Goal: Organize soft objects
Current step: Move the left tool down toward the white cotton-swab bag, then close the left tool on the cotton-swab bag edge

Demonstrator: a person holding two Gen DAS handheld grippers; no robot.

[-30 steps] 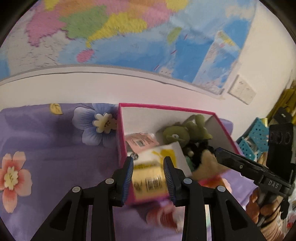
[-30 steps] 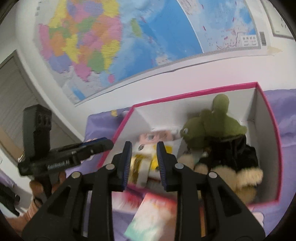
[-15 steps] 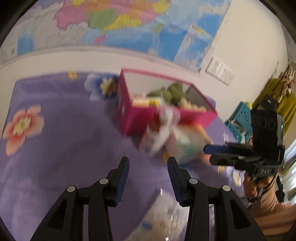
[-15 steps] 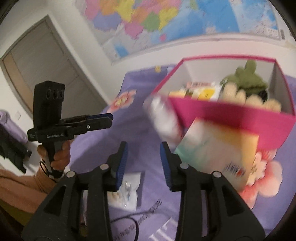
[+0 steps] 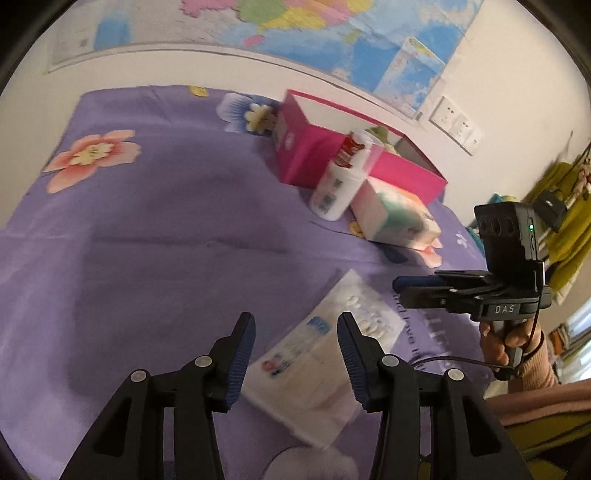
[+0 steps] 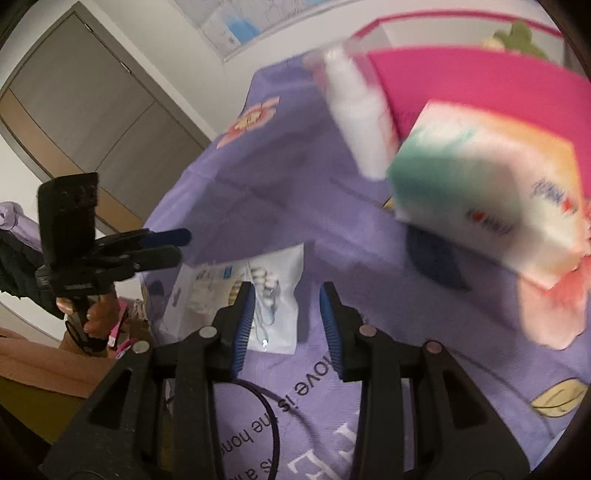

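A clear packet of cotton swabs [image 5: 325, 350] lies flat on the purple bedsheet [image 5: 155, 236]. My left gripper [image 5: 295, 328] hovers over it with its jaws opening and nothing pressed between the pads. My right gripper [image 6: 287, 295] is open just above the same packet [image 6: 280, 269], also holding nothing. Farther back stands the pink box [image 5: 354, 158] with a green plush [image 6: 517, 37] inside. A white bottle [image 5: 338, 184] and a pastel tissue pack [image 5: 395, 218] lean against its front. Each view shows the other gripper: the right one [image 5: 402, 291] and the left one [image 6: 162, 243].
A world map [image 5: 332, 33] hangs on the wall behind the box, with a wall socket [image 5: 456, 123] to its right. A grey door [image 6: 92, 110] is at the left. A black cable [image 6: 266, 402] lies on the sheet near me. A person's hand [image 5: 506, 339] grips the right handle.
Both grippers have pulled back from the pink box and dropped toward the swab packet. The left gripper let go of the yellow pack at the box and now stands open.
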